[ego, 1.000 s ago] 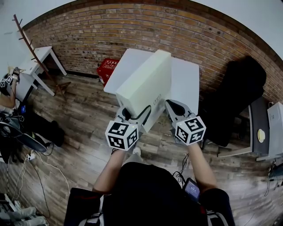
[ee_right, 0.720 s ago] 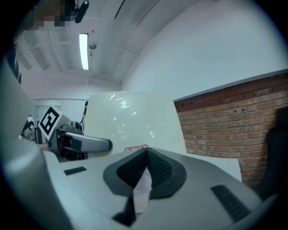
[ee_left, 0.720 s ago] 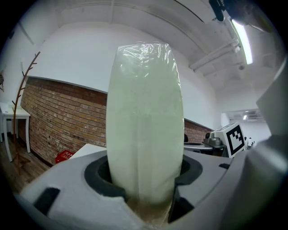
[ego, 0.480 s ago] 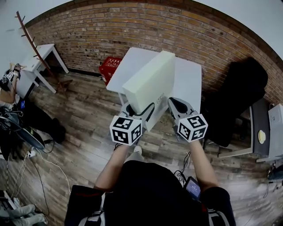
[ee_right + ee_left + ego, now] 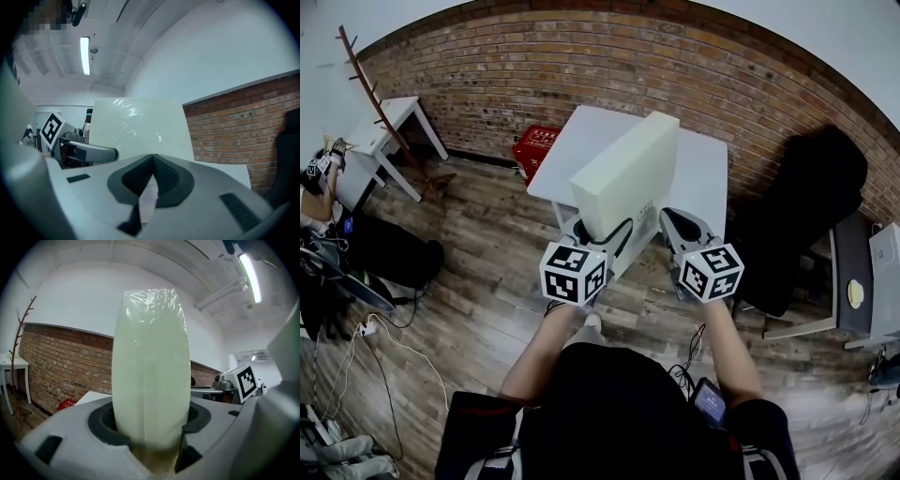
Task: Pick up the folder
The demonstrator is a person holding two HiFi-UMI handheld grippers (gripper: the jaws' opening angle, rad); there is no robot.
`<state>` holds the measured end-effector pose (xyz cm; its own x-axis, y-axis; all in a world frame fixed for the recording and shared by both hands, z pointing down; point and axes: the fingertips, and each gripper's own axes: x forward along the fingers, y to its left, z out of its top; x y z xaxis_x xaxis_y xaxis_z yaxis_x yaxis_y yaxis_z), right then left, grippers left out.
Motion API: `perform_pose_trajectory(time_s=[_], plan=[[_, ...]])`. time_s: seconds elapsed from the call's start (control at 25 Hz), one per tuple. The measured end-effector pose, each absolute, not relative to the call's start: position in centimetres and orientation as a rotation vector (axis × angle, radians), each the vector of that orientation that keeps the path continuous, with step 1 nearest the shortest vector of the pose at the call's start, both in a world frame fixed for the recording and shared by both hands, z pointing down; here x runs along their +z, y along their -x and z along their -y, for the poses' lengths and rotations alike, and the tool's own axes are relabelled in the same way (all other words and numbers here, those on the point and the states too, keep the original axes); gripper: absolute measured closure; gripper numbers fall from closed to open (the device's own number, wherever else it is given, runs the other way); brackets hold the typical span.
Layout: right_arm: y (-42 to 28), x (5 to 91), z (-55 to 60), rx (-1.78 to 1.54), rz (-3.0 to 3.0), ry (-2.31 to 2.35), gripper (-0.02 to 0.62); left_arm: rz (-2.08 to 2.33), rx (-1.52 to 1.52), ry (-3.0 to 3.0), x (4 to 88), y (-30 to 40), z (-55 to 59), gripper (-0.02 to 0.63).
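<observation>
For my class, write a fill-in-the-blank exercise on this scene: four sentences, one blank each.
1. The folder is clamped in the jaws of the ____ gripper.
2. The right gripper is ____, not open.
3. The wall behind the table is made of ____.
4. The crate on the floor is ____.
Missing words: left, shut, brick, red.

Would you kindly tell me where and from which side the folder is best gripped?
Take the folder across its thick near end, coming level from the person's side, as the left gripper does: that narrow face fits between the jaws, whereas the broad flat sides are too wide. The right gripper seems to pinch a thin edge beside it.
</observation>
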<state>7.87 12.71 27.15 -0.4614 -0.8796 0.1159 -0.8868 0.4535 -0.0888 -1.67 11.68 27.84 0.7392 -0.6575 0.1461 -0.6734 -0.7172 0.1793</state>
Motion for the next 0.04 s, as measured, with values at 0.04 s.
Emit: perform_pose_trajectory(time_s=[0.04], plan=[[-7.97, 27.16, -12.82, 0.212, 2.633, -1.602, 0.567, 1.056, 0.111, -2.724, 27.83, 1.50, -11.75, 0.325]])
